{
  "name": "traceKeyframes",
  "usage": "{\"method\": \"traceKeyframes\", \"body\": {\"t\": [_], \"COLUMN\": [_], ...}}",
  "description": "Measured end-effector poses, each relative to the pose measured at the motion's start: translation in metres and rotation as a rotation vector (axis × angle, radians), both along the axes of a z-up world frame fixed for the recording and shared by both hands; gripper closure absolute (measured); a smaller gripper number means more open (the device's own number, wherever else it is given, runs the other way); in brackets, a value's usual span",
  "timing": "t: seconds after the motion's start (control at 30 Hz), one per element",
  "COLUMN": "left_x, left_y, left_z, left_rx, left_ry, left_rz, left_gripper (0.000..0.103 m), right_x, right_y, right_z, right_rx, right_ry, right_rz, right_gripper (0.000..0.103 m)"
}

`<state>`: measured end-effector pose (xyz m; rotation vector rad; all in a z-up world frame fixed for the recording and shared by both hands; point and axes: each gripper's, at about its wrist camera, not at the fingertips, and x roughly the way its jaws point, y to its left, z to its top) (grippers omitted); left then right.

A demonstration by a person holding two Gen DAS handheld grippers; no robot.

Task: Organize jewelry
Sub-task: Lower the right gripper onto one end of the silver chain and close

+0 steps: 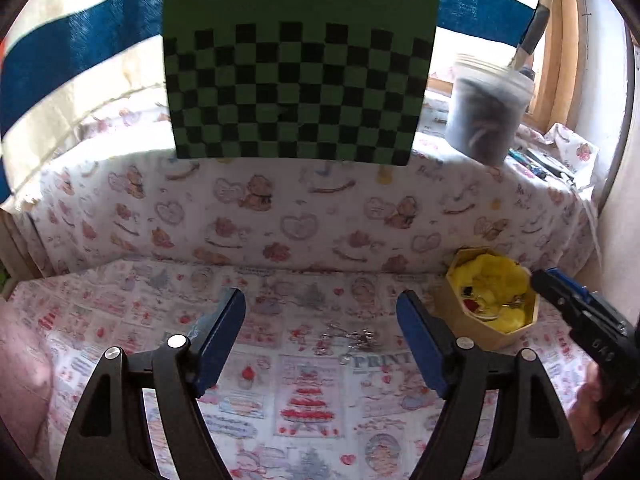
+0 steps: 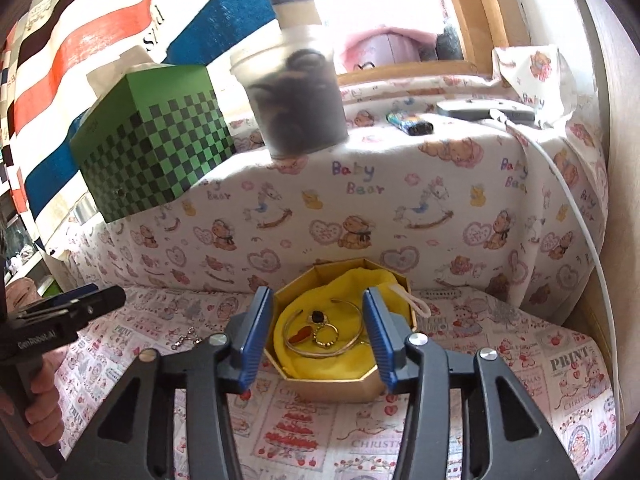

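Printed cloth bears a silver chain [image 1: 348, 340] between the empty, wide-open left tool [image 1: 320, 336].

Both tongs [image 1: 320, 336] [image 2: 316, 332] agape, empty.

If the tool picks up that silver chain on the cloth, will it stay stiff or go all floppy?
Probably floppy: the chain lies in a loose tangle of small links on the cloth, so it would likely dangle. It looks thin, so probably light. Its shiny metal may slip between the open left tool's fingers.
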<state>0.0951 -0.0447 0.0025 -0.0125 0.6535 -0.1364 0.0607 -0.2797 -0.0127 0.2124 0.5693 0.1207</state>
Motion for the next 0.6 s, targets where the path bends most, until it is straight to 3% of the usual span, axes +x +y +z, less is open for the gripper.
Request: {"method": "traceKeyframes", "body": {"t": [0.07, 0.23, 0.3, 0.43, 0.5, 0.6], "left_x": [0.0, 0.007, 0.007, 0.003, 0.001, -0.003], "left_y": [0.001, 0.009, 0.013, 0.024, 0.03, 0.035], "left_z": [-0.001, -0.007, -0.007, 0.001, 0.004, 0.011], "left_rx": [0.028, 0.013, 0.01, 0.014, -0.014, -0.031], "left_ry": [-0.009, 0.033, 0.035, -0.002, 0.0, -0.032], "left_rz": [0.009, 0.022, 0.026, 0.062, 0.057, 0.065], "left_gripper": [0.024, 0.024, 0.024, 0.015, 0.015, 0.015], "right_x": [-0.001, -0.003, -0.005, -0.009, -0.013, -0.019], "right_y": [0.003, 0.011, 0.013, 0.019, 0.023, 0.037], "right_z": [0.0, 0.001, 0.002, 0.005, 0.008, 0.015], "right_rx": [-0.014, -0.056, -0.059, -0.048, -0.03, -0.023], "right_ry": [-0.004, -0.026, -0.032, -0.043, -0.055, -0.07], "right_rz": [-0.013, -0.013, -0.004, -0.002, -0.02, 0.043], "right_gripper": [0.058, 0.057, 0.049, 0.046, 0.046, 0.046]}}
